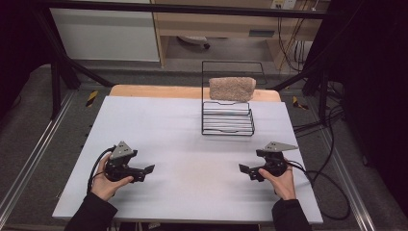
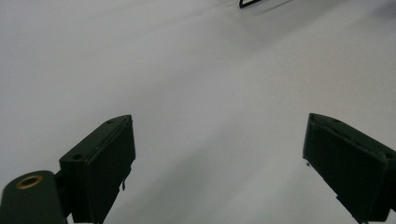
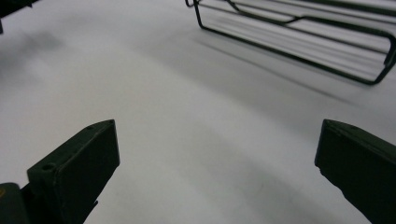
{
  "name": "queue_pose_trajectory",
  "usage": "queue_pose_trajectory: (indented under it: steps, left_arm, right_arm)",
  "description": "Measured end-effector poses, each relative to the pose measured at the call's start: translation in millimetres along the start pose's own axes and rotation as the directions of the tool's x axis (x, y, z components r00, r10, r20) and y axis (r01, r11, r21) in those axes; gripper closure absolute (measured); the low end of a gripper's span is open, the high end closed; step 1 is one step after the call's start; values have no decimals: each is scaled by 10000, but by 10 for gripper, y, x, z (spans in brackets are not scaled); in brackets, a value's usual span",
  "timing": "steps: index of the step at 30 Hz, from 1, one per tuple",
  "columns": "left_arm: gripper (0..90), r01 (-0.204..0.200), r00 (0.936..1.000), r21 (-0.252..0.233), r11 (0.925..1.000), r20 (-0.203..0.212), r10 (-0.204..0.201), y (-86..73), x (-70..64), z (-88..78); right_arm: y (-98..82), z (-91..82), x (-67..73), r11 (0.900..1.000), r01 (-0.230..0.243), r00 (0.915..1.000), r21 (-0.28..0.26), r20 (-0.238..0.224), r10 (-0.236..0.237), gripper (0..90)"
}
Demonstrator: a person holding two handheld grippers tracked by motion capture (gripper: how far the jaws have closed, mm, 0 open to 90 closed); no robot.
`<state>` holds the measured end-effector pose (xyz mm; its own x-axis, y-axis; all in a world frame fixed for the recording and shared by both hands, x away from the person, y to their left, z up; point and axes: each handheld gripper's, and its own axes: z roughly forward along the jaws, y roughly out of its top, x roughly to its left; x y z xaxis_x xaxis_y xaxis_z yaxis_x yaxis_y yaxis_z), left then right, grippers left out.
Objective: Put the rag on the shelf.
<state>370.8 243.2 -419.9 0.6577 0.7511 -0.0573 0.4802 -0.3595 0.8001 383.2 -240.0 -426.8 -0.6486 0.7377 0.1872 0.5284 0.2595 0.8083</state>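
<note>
A black wire rack (image 1: 227, 118) stands on the white table (image 1: 187, 159) at the back, right of centre. A rough brown block (image 1: 232, 88) rests on the rack's upper part. My left gripper (image 1: 146, 172) is low over the table's front left, held in a hand, and points right. Its jaws are wide apart with bare table between them (image 2: 219, 154). My right gripper (image 1: 246, 172) is at the front right and points left. Its jaws also stand wide apart with nothing between them (image 3: 217, 158). The rack's lower wires (image 3: 299, 37) lie ahead of it.
The white board lies on a wooden tabletop (image 1: 159, 91) whose edge shows at the back. Black frame bars (image 1: 62, 62) and cables (image 1: 327, 187) run around the table. Bare white surface lies between the two grippers.
</note>
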Motion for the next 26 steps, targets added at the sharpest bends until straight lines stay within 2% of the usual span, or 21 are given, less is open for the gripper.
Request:
queue_pose_trajectory:
  steps: [7,13,19,26]
  left_arm:
    - [93,66,10000,78,9999,55,-67,-162,67,-60]
    - [89,100,9999,120,9999,67,-101,-219,111,-58]
    - [77,-56,10000,221,9997,56,55,-289,108,-75]
    - [73,106,9999,300,9995,9,-106,-334,135,-87]
  right_arm:
    - [-152,-61,-44,9997,-49,10000,243,-64,50,6]
    - [-294,-100,-94,9990,-148,9998,416,-118,153,6]
    - [-344,-152,-123,9990,-175,9998,403,-109,179,5]
    - [-355,-148,-122,9986,-196,9997,500,-116,202,5]
